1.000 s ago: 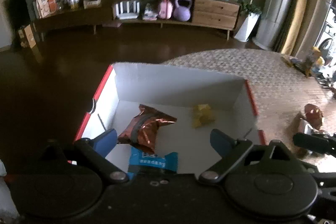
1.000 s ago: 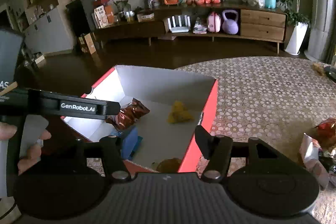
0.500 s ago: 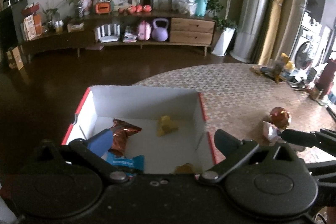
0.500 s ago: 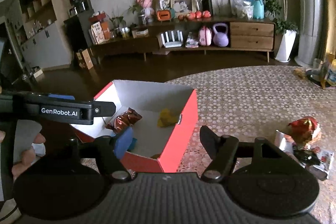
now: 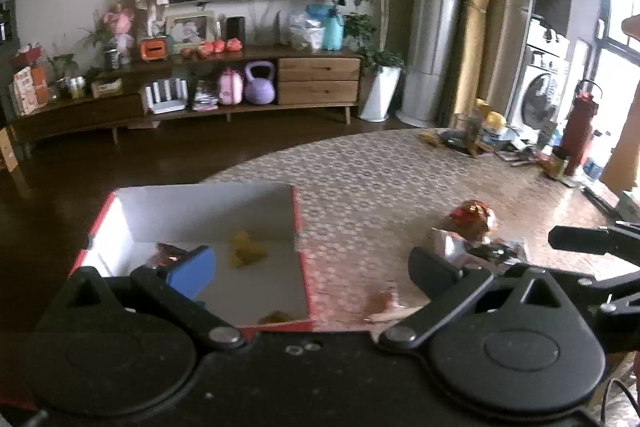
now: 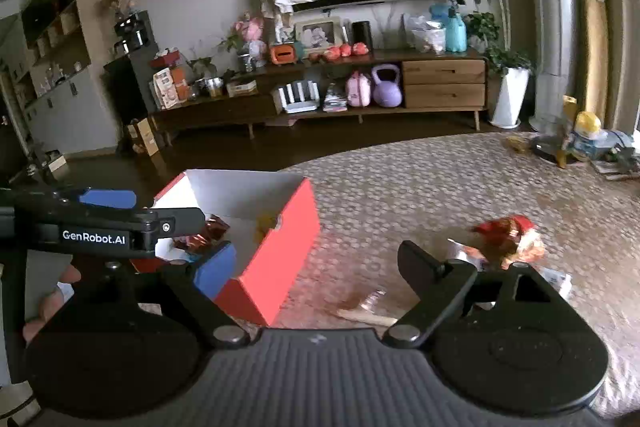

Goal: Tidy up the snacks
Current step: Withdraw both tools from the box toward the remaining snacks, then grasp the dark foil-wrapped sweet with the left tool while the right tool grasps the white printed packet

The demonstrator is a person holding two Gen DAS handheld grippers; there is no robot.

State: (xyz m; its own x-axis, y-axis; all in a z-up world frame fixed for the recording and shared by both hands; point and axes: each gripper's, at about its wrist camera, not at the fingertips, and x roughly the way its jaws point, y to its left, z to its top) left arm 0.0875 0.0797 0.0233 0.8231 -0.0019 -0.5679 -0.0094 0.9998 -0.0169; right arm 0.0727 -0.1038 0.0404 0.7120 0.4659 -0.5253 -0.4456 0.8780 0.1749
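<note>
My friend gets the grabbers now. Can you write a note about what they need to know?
Left gripper: open, empty.
Right gripper: jaws have just been opening, nothing between them.
Red box on the table: holds a brown packet, a yellow snack and at least one more near the front wall.
Done: those are packed.
Left: the red-wrapped snack and the wrappers beside it, plus a small pink piece near the box, are not yet in it.

Bare tablecloth (image 6: pixel 400 195) between red box (image 6: pixel 280 259) and, apparently, wrappers (image 6: pixel 508 239).
</note>
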